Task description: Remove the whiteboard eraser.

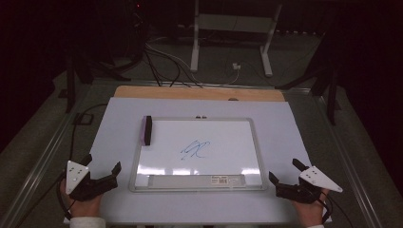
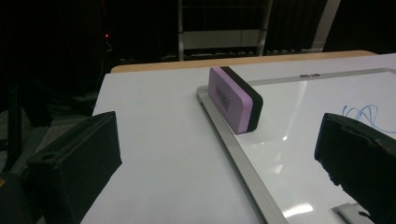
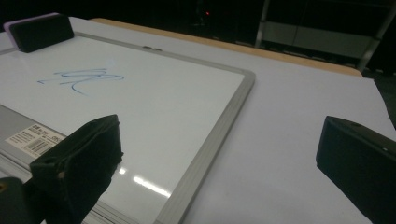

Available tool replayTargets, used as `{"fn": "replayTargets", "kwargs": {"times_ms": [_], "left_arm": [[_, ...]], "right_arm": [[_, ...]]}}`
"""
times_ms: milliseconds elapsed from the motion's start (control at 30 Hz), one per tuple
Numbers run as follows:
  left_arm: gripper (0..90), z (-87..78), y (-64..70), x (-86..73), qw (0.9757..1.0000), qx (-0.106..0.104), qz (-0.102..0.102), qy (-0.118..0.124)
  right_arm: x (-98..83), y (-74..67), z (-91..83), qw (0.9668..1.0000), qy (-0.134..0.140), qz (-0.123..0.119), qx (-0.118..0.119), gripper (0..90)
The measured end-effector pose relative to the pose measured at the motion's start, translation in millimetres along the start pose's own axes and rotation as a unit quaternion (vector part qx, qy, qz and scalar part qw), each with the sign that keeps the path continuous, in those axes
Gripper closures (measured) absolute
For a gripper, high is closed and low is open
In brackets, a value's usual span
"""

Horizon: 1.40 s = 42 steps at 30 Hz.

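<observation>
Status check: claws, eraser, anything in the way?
Both claws open, left claw, right claw. Eraser untouched on whiteboard left edge, scribble unwiped. Path clear.

L gripper (image 1: 103, 162) & R gripper (image 1: 282, 172), jaws wide.

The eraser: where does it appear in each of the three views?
High view: the eraser stands on edge at the whiteboard's upper left corner.
Left gripper view: upper centre, on the board's left frame, purple face toward the camera.
Right gripper view: top left corner, dark side facing.
Shared landmark: the blue scribble on the board.
</observation>
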<state>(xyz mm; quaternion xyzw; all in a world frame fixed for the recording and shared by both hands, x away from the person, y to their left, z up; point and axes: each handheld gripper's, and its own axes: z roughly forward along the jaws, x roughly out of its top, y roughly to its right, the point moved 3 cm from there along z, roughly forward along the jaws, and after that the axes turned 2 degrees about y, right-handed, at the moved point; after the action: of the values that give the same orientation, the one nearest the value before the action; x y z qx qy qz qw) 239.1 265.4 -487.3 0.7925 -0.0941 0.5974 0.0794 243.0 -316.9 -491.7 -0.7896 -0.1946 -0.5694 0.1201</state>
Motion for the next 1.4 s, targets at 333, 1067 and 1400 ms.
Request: {"fn": "replayTargets", "kwargs": {"times_ms": [333, 1067, 1400], "left_arm": [[1.2, 4.3, -0.2, -4.2, 0.9997, 0.009, -0.001, -0.025], [1.2, 17.9, -1.3, 38.3, 0.9996, 0.016, 0.014, -0.018], [1.2, 36.0, -1.8, 53.7, 0.9999, -0.006, 0.000, -0.014]], "right_arm": [[-3.1, 3.1, 0.4, 0.9998, 0.010, 0.017, 0.003, 0.6], [-5.0, 7.9, -1.4, 0.9988, 0.023, 0.035, -0.027, 0.6], [-5.3, 9.7, -3.6, 0.9987, 0.025, 0.036, -0.028, 0.6]]}}
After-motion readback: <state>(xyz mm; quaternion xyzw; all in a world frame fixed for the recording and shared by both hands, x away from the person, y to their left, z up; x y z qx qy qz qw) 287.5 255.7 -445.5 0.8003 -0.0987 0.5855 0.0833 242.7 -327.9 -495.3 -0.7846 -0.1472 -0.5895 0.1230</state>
